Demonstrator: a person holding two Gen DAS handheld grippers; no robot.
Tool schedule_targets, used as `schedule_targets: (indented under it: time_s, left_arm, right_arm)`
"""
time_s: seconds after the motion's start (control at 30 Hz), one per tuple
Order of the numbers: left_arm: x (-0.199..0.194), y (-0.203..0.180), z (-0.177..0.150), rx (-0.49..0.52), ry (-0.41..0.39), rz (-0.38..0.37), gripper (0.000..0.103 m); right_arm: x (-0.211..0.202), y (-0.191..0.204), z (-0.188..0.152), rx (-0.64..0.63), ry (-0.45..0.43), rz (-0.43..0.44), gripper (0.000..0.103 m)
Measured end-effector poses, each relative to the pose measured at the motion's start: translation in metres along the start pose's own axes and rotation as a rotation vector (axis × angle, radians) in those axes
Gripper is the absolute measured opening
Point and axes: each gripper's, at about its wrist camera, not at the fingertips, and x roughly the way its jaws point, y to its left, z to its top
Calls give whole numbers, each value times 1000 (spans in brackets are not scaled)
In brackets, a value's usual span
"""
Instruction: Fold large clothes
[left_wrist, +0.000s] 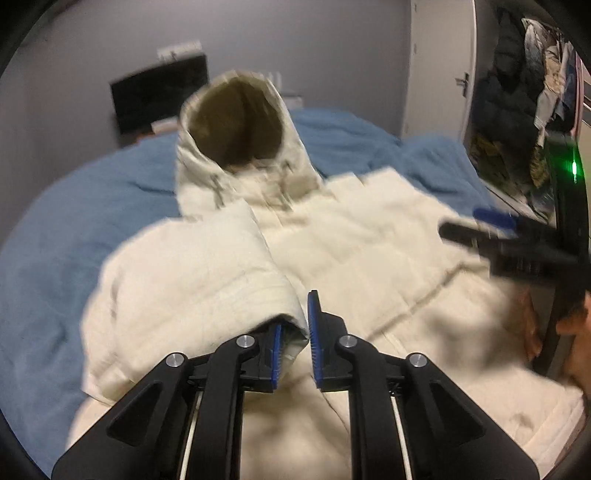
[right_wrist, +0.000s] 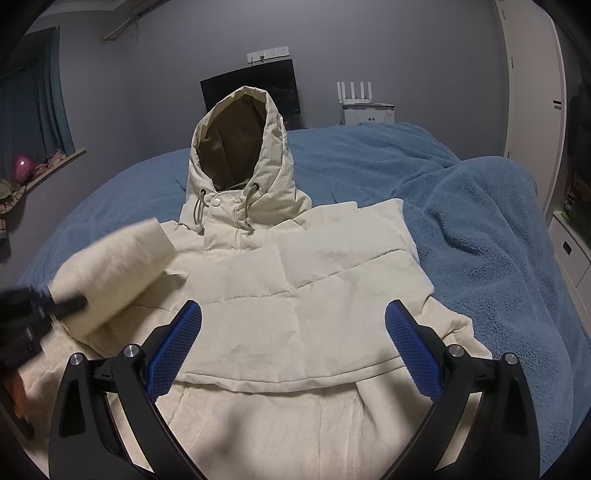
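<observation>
Left wrist view: the left gripper (left_wrist: 298, 341) is clenched on the cuff end of the jacket's sleeve (left_wrist: 192, 273), which is lifted over the cream jacket (left_wrist: 369, 240) just ahead of it. Right wrist view: the right gripper (right_wrist: 293, 347) hangs released, blue pads (right_wrist: 173, 354) wide apart, above the jacket's chest with nothing between them. Beyond both, the hood (right_wrist: 240, 147) stands open on the blue blanket (right_wrist: 461, 229); farther back sits a dark monitor (right_wrist: 258, 83).
</observation>
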Motion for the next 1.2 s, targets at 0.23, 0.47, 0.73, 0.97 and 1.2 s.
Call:
schedule_targets:
  time_s: [0.23, 0.47, 0.73, 0.97, 1.2]
  left_arm:
    - [7, -16, -14, 25, 61, -72, 78]
    - [-39, -2, 0, -54, -21, -115, 86]
    - [-87, 76, 14, -239, -112, 91, 96]
    - [-68, 140, -16, -451, -41, 323, 96]
    - [-61, 172, -42, -589, -30, 385, 96]
  right_arm:
    - [4, -5, 0, 22, 18, 0, 95]
    - [4, -10, -1, 49, 16, 11, 96]
    - [-7, 10, 1, -1, 13, -4, 96]
    - [-28, 76, 15, -100, 29, 103, 96]
    - [-18, 164, 11, -288, 90, 154, 95]
